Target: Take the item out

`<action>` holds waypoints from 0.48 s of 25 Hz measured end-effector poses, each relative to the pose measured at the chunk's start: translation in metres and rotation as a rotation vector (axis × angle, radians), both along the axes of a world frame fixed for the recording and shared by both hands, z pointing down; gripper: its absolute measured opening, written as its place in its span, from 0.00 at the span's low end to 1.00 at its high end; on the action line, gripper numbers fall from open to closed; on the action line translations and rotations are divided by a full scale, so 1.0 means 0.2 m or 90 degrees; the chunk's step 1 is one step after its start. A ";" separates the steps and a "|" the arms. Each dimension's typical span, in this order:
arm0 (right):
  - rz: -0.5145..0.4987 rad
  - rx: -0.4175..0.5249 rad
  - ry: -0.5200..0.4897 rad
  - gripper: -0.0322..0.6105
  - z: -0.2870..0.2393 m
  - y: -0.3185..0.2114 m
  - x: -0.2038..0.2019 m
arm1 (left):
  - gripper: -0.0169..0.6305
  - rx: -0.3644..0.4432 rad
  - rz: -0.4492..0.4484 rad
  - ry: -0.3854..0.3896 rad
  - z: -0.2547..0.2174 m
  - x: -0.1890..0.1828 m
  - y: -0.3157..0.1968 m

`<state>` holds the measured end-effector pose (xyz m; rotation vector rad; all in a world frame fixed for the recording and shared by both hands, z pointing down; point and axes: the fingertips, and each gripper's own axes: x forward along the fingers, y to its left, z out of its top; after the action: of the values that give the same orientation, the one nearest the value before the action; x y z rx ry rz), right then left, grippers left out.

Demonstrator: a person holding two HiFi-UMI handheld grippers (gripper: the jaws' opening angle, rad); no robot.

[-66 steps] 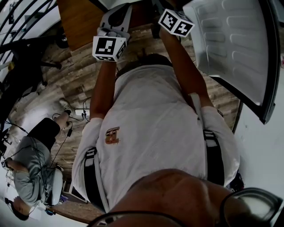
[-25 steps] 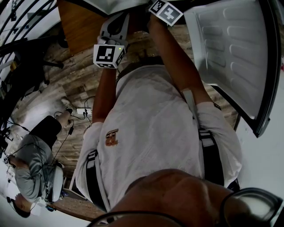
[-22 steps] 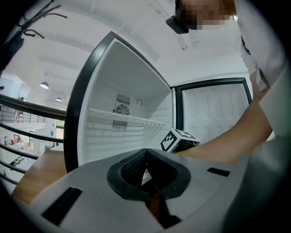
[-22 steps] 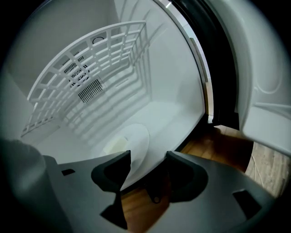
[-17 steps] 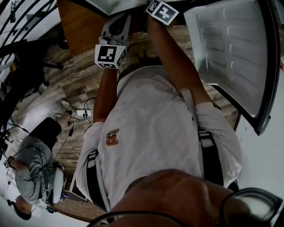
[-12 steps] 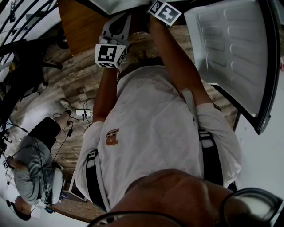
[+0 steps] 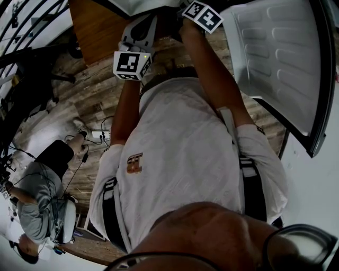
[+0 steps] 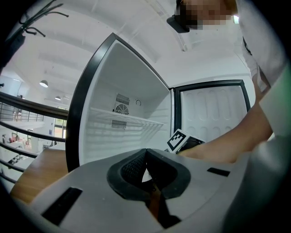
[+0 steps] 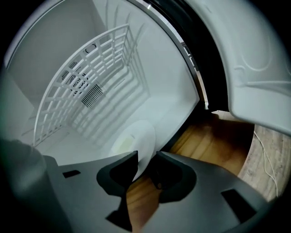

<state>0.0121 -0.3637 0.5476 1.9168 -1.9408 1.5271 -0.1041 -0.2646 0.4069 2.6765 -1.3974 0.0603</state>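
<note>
A white plate (image 9: 135,139) lies on the floor of the open white fridge (image 9: 54,54), near its front edge. My right gripper (image 9: 144,159) reaches into the fridge. Its jaws are closing, with the plate's near rim between them and touching both pads. In the head view only that gripper's marker cube (image 7: 203,16) shows at the top edge. My left gripper (image 8: 146,157) hangs outside in front of the fridge, its jaws shut with nothing between them. Its marker cube (image 7: 131,64) is left of the right arm.
The fridge door (image 7: 280,58) swings open to the right of my right arm. A wire shelf (image 9: 91,86) spans the fridge above the plate. The fridge stands on a wooden top (image 7: 95,26). Another person (image 7: 37,196) sits on the floor at lower left beside cables.
The right gripper went up and deeper into the fridge, then in the last half second edged slightly right. The left gripper has stayed nearly still.
</note>
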 end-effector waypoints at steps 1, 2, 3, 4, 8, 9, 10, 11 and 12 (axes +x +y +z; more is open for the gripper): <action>-0.002 0.002 -0.006 0.26 0.00 0.01 0.00 | 0.05 0.000 0.000 0.000 0.00 0.00 0.00; -0.003 0.003 -0.011 0.26 0.00 0.01 0.00 | 0.05 0.000 0.001 0.000 0.00 0.00 0.01; -0.004 0.005 -0.018 0.26 0.00 0.02 0.00 | 0.05 0.000 0.002 -0.001 0.00 0.01 0.01; -0.004 0.005 -0.028 0.25 0.00 0.03 0.00 | 0.05 0.000 0.003 -0.001 0.00 0.01 0.01; 0.008 -0.001 -0.094 0.24 0.03 0.05 0.00 | 0.05 0.000 0.006 -0.003 0.00 0.02 0.02; 0.010 -0.002 -0.113 0.24 0.04 0.06 -0.01 | 0.05 -0.001 0.006 -0.003 0.01 0.02 0.02; 0.013 0.000 -0.131 0.24 0.04 0.06 -0.01 | 0.05 -0.001 0.007 -0.003 0.01 0.02 0.02; 0.014 0.003 -0.147 0.24 0.04 0.07 -0.02 | 0.05 -0.002 0.007 -0.004 0.01 0.02 0.02; 0.015 0.008 -0.161 0.24 0.04 0.07 -0.02 | 0.05 -0.002 0.008 -0.004 0.01 0.02 0.02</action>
<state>0.0080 -0.3506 0.5557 1.8352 -2.0286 1.8502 -0.1002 -0.2601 0.4084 2.6844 -1.3817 0.0720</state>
